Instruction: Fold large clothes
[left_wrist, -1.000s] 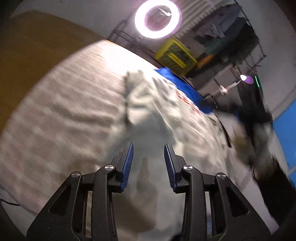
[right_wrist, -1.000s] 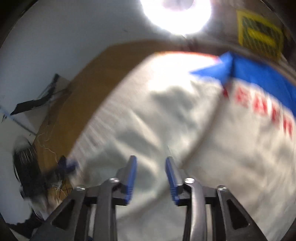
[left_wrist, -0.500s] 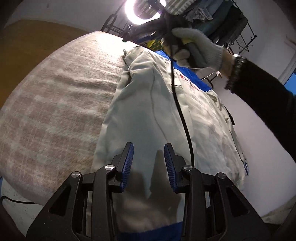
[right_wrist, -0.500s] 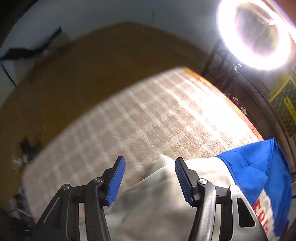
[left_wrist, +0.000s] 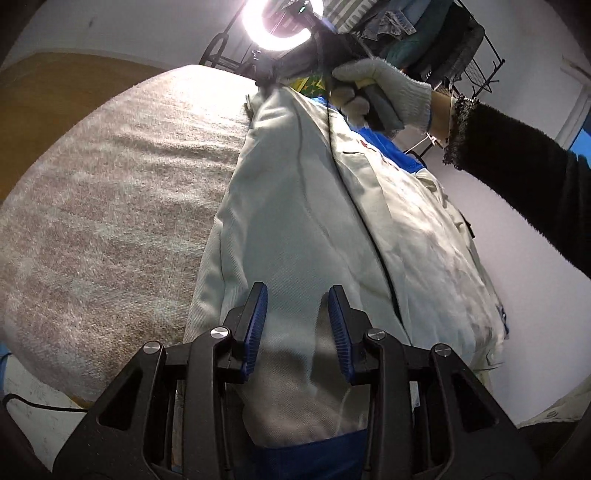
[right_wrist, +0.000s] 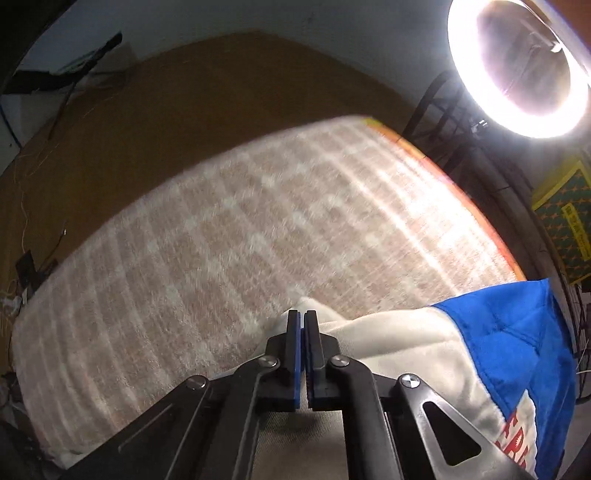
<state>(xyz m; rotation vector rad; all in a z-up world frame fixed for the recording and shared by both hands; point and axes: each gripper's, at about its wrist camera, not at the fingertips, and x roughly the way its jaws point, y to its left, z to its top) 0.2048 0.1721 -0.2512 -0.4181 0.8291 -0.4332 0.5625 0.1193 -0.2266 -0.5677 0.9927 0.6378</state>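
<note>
A cream jacket (left_wrist: 295, 221) with blue panels and red letters lies stretched out on a bed. My left gripper (left_wrist: 297, 295) hovers over its near end, just above the blue hem (left_wrist: 306, 458); the jaws stand apart with only fabric beneath them. At the far end a gloved hand (left_wrist: 384, 88) holds my right gripper (left_wrist: 269, 79). In the right wrist view the right gripper (right_wrist: 303, 317) is shut, its blue pads pinching the pale edge of the jacket (right_wrist: 388, 350) where it meets the blanket.
A beige checked blanket (left_wrist: 110, 203) covers the bed, bare to the left of the jacket. A ring light (right_wrist: 517, 70) glares beyond the far edge, beside a clothes rack (left_wrist: 424, 29) and a yellow-green box (right_wrist: 561, 229). A black cable (left_wrist: 354, 206) trails across the jacket.
The right gripper swung to the jacket's far edge, opened wide around it, then shut on it. The left gripper sank slightly toward the near hem, jaws unchanged.
</note>
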